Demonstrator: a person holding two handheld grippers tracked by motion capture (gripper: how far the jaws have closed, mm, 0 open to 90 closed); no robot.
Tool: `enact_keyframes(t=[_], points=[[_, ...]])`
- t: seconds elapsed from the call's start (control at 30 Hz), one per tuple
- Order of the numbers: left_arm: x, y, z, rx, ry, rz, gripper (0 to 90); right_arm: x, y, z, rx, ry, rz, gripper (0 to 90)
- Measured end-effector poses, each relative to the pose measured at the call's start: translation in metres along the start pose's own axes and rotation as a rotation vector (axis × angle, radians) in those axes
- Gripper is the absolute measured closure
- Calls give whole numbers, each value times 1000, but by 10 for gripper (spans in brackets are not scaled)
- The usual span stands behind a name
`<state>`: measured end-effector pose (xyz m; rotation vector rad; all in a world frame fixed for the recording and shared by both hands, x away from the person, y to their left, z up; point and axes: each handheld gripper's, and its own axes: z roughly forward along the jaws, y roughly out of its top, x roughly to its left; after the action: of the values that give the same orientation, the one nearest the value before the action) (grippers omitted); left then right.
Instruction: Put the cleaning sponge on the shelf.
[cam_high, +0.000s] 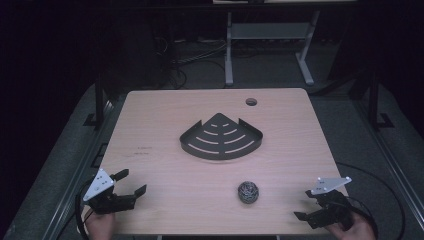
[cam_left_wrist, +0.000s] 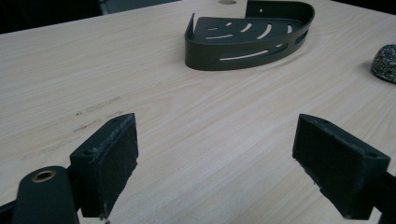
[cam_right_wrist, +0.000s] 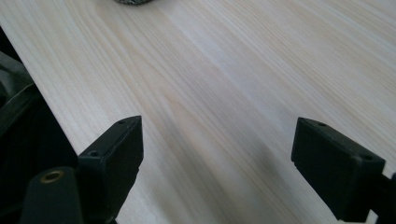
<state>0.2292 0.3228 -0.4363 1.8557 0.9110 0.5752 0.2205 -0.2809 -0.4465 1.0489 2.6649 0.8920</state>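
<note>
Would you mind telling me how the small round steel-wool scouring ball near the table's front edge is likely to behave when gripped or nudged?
The small round steel-wool scouring ball looks like loosely tangled wire, so it will probably squash under the pads and feel light. Its rounded shape suggests it may roll a little if nudged on the smooth pale wooden table, though the rough wire should resist slipping once gripped.

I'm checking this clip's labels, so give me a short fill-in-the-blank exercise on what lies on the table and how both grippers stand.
1. The steel wool ball lies nearer the ____ gripper.
2. The jaws of the left gripper are ____, with nothing between them.
3. The dark corner caddy holds ____ inside it.
4. The small round hole in the table lies ____ the caddy, toward the far edge.

Missing words: right; open; nothing; beyond
</note>
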Motion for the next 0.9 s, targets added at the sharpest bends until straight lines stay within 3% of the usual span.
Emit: enact_keyframes(t=[0.3, 0.9], points=[[-1, 0, 1, -5, -11, 1, 137, 12, 14, 1, -5, 10, -54, 165], [3, -1, -5, -20, 3, -12, 137, 31, 40, 10, 35, 35, -135, 157]])
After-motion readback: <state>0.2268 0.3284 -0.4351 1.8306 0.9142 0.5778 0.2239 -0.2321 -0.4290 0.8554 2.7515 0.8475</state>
